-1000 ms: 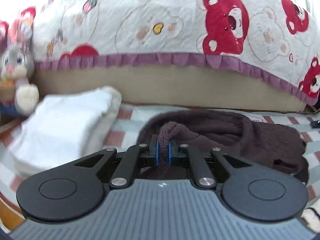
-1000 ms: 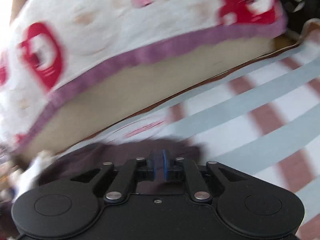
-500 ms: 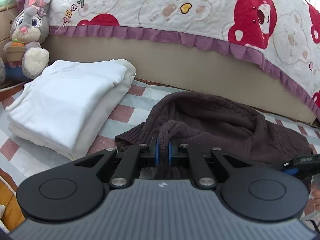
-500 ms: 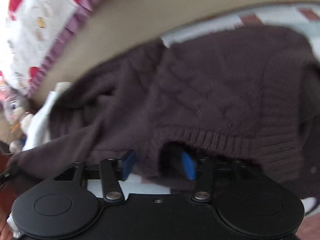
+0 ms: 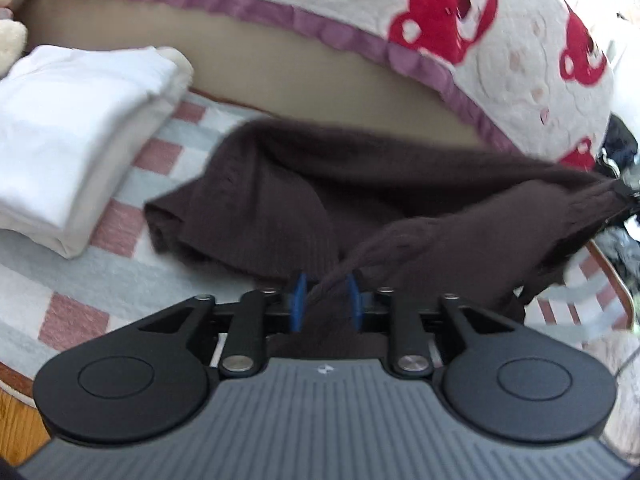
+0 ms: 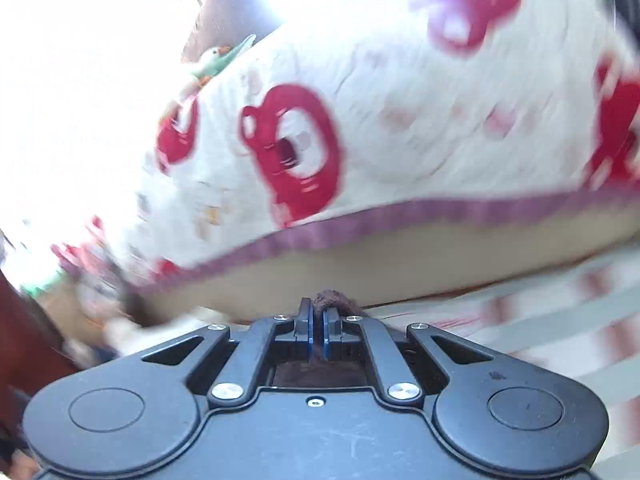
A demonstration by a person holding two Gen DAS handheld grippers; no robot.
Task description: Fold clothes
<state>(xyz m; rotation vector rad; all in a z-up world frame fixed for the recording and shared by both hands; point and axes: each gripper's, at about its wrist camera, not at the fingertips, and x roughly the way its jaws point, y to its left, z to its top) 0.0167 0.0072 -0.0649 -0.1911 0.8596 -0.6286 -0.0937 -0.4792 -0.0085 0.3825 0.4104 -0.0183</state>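
The dark brown knit sweater (image 5: 304, 196) lies across the middle of the red, white and pale blue checked mat (image 5: 80, 280), with one edge pulled taut toward 3 o'clock in the left wrist view; the left gripper (image 5: 323, 300) sits at 6 o'clock, its blue-padded jaws a little apart with a bunched fold of the sweater running between them, though whether the pads actually press the knit cannot be told through the blur; at 9 o'clock a stack of folded white clothes (image 5: 76, 120) rests on the mat, just beside the sweater's left edge but apart from it; behind both, from 10 to 2 o'clock, runs a tan bed base (image 5: 304, 76) under a quilted bedspread with red bears (image 5: 440, 20) and a purple ruffle; a plush toy (image 5: 10, 8) shows partly at the 10 o'clock corner.

In the right wrist view the right gripper (image 6: 316, 322) has its jaws drawn nearly together, clamped on a small tuft of the brown sweater (image 6: 330, 300) that pokes up just above the fingertips; the bedspread fills the upper half, blurred; the checked mat stretches toward 4 o'clock.
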